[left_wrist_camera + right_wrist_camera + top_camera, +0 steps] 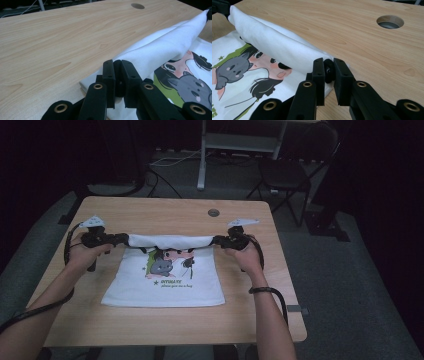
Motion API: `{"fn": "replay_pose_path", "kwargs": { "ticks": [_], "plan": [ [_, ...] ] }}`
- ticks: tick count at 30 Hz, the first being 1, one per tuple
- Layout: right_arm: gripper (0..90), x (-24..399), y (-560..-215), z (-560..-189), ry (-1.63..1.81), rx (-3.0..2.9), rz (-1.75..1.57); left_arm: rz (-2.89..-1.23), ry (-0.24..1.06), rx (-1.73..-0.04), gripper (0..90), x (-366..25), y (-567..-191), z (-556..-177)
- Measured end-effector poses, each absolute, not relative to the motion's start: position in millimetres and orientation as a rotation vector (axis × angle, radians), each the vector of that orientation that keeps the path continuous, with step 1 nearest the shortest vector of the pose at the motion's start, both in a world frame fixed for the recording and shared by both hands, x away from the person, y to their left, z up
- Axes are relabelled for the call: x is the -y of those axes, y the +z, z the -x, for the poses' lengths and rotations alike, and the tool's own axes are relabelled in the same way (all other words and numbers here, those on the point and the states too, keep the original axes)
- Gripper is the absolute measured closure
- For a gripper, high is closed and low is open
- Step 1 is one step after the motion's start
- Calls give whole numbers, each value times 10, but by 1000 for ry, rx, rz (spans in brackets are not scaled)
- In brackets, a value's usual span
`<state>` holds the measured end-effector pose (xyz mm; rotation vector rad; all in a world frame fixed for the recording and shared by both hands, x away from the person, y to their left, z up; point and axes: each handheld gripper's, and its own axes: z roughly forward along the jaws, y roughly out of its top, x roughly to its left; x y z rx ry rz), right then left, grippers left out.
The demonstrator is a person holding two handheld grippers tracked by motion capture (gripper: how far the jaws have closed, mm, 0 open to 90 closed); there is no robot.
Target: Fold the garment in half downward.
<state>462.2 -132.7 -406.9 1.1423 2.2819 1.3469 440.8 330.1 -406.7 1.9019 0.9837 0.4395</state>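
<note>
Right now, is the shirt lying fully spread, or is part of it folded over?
Partly folded. The shirt's far edge is rolled toward the person over the print, pinched by the left gripper and right gripper; the near part lies flat.

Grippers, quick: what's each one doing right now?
Left gripper: closed on the white T-shirt, at its folded edge.
Right gripper: closed on the same fold's other end.

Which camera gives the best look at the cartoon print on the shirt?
The high view: the whole print shows there, figures plus the green lettering beneath, on the shirt. The left gripper view catches a face and the grey animal under the folded edge; the right gripper view shows those closer, but cropped.
</note>
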Motion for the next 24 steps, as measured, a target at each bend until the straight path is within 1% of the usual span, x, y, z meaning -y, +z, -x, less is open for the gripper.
{"fn": "replay_pose_path", "kwargs": {
  "ticks": [24],
  "plan": [
    [801,1319,-4124,-4524,1338,-2299,-1117,-1905,443,-973,823,-3300,-4118,-4305]
  ]
}}
